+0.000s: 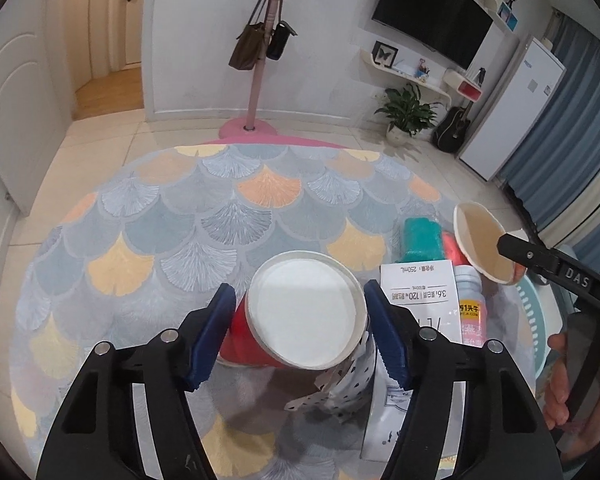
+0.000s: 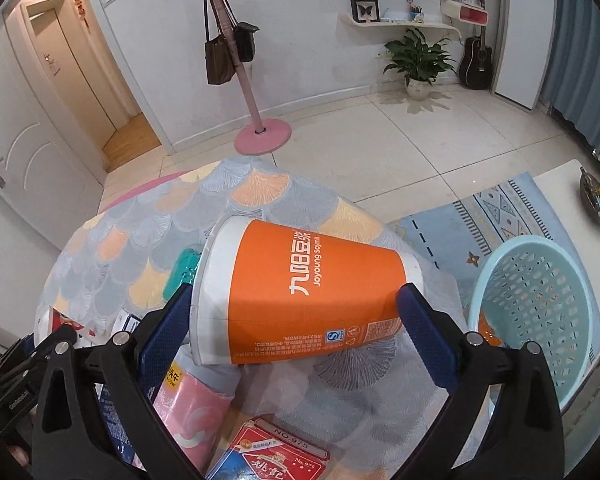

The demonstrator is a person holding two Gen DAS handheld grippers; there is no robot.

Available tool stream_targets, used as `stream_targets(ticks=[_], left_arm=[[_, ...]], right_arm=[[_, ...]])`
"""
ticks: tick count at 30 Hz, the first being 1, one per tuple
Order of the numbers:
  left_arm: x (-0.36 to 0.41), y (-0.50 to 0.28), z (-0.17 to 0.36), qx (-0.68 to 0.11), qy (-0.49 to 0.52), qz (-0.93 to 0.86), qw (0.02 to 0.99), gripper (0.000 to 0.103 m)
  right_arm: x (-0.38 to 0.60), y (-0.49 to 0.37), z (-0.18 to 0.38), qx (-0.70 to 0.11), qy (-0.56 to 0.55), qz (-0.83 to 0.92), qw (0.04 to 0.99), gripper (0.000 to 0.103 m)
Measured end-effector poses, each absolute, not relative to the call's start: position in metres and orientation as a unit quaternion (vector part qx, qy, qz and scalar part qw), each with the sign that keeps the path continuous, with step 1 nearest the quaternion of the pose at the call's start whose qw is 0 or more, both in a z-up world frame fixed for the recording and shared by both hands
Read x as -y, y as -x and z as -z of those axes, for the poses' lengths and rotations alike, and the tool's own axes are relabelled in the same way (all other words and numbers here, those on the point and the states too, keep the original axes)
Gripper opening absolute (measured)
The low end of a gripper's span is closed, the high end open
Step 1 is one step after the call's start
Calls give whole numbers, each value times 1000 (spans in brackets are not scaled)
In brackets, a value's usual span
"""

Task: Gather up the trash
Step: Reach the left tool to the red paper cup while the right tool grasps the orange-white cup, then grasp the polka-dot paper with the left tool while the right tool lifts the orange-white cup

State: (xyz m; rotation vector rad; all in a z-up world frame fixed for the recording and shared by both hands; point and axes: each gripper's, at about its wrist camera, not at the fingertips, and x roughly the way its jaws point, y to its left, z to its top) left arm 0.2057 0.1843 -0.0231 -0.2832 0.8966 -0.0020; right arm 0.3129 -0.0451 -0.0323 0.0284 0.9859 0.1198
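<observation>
My left gripper [image 1: 300, 316] is open, with a red paper cup [image 1: 306, 316] lying on its side between the fingers, its white base facing the camera. Neither pad visibly presses it. My right gripper [image 2: 294, 310] is shut on an orange Joyoung soymilk cup [image 2: 304, 292], held sideways above the rug, end to end between the pads. This cup also shows in the left wrist view [image 1: 482, 242] at the right. A light blue perforated trash basket [image 2: 536, 312] stands just right of the right gripper.
Trash lies on the round patterned rug [image 1: 220, 208]: a white milk carton [image 1: 420, 296], a pink bottle [image 2: 196, 404], a teal item [image 1: 422, 240], a polka-dot wrapper [image 1: 348, 376], a red-and-blue card box [image 2: 276, 456]. A pink coat stand [image 2: 262, 132] is beyond.
</observation>
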Motion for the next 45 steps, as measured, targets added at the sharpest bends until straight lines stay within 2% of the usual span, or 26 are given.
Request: stream_targets(ticks=[14, 20, 24, 26, 28, 32, 37, 41, 45], left_arm=[[-188, -198, 16, -410, 132, 6, 902, 63], [-196, -187, -1, -377, 145, 8, 915, 63], [-196, -178, -15, -357, 139, 14, 923, 63], [-196, -174, -20, -350, 136, 18, 927, 63], [-194, -170, -24, -343, 135, 23, 930, 63], [-193, -164, -31, -331, 138, 37, 933, 63], [-195, -152, -40, -317, 144, 46, 936, 63], [-195, -138, -41, -316, 143, 52, 936, 63], [-199, -117, -24, -322, 130, 33, 937, 63]], right_arm=[[27, -313, 39, -476, 48, -30, 878, 95], [24, -310, 42, -472, 75, -36, 878, 96], [34, -306, 39, -465, 62, -58, 881, 93], [41, -302, 34, -458, 46, -78, 884, 87], [44, -297, 30, -453, 42, -98, 885, 75], [47, -288, 22, -444, 38, -119, 887, 62], [55, -280, 10, -433, 24, -124, 892, 40], [65, -272, 4, -433, 7, -120, 893, 32], [83, -253, 10, -439, -17, -126, 890, 15]])
